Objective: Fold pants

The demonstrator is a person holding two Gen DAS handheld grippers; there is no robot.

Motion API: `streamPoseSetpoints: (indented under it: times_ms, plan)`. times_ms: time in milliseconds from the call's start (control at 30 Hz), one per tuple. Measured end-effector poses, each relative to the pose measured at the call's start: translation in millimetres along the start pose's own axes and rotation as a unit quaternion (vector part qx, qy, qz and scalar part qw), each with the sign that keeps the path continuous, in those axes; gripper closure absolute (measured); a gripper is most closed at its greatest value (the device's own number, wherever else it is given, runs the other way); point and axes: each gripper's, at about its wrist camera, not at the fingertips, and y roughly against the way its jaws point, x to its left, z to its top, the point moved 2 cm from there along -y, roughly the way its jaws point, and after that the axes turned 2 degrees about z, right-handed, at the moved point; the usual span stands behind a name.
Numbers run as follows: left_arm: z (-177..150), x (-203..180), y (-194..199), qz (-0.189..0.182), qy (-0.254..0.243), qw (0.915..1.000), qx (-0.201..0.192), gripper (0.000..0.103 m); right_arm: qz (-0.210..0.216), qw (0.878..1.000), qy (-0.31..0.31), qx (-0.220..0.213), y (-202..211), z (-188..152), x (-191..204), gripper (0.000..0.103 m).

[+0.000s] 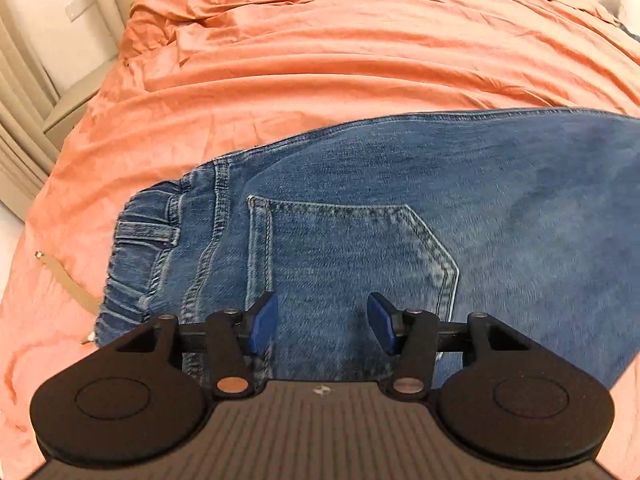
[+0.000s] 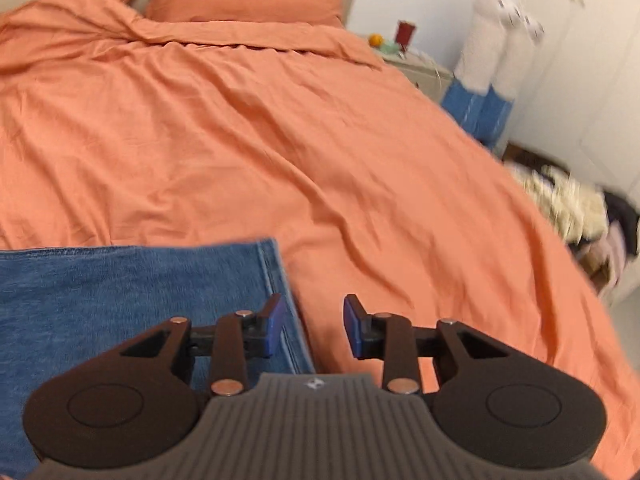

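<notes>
Lying flat on the orange duvet (image 2: 320,140), the jeans (image 1: 400,208) sat beneath both spread, empty grippers: left gripper (image 1: 322,322) over the back pocket (image 1: 344,256), right gripper (image 2: 314,326) apparently above the hem (image 2: 276,280).

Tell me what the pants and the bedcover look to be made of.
Pants: blue denim, matte and faded, judging by the twill texture, contrast stitching and patch pocket. Bedcover: probably woven cotton or a blend, matte orange, going by its fine soft creases.

Faded blue denim pants (image 1: 400,208) with paler stitching lie ahead of the blue-padded black left gripper (image 1: 322,322), on plain orange bedding (image 2: 240,128).
</notes>
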Motion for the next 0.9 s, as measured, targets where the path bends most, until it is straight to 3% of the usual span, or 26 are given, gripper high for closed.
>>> streamPoseSetpoints:
  times_ms: [133,167,200,367,433,467,500,533,567,600,667,800,900]
  plan:
    - [-7.8,3.7,2.4,0.005,0.001,1.0,0.003,0.041,0.064,0.991,-0.116,0.023,17.6,-33.8,-33.1,0.075]
    - [-9.5,5.6,1.2,0.011,0.006,0.9999,0.006,0.042,0.094,0.98,-0.169,0.035,18.7,-54.6,-41.8,0.075]
    - [-11.1,7.6,-1.6,0.017,0.012,0.9997,0.012,0.043,0.094,0.98,-0.169,0.035,18.7,-54.6,-41.8,0.075]
    - [-13.4,13.8,-18.3,0.029,0.036,0.9983,0.034,0.049,0.138,0.949,-0.28,0.044,0.1,-88.9,-51.1,0.074]
    - [-12.4,14.3,-23.3,0.03,0.038,0.9979,0.043,0.051,0.153,0.934,-0.319,0.041,-9.2,-93.9,-55.0,0.08]
    - [-12.4,15.2,-25.0,0.032,0.041,0.9976,0.047,0.054,0.152,0.93,-0.332,0.04,-13.1,-94.7,-55.7,0.097]
    - [-11.5,15.6,-26.0,0.037,0.041,0.9971,0.052,0.056,0.15,0.927,-0.34,0.044,-15.5,-95.3,-56.1,0.103]
    - [-10.8,15.4,-26.7,0.043,0.038,0.9969,0.054,0.063,0.154,0.927,-0.34,0.043,-14.4,-94.3,-55.7,0.103]
    - [-10.1,15.3,-27.9,0.053,0.034,0.9963,0.057,0.078,0.15,0.933,-0.327,0.03,-7.9,-91.4,-55.0,0.103]
    - [-9.6,15.3,-30.8,0.069,0.028,0.9952,0.064,0.082,0.14,0.942,-0.304,0.017,0.7,-87.7,-54.1,0.103]
    - [-9.9,17.1,-34.3,0.066,0.032,0.995,0.068,0.082,0.13,0.948,-0.29,0.01,7.5,-85.5,-57.8,0.103]
    - [-9.3,12.8,-29.5,0.075,0.025,0.9951,0.059,0.081,0.147,0.943,-0.298,0.025,-0.5,-90.6,-62.0,0.101]
    - [-11.6,15.1,-12.5,0.061,0.042,0.9966,0.038,0.08,0.149,0.934,-0.323,0.016,10.2,-99.8,-70.6,0.082]
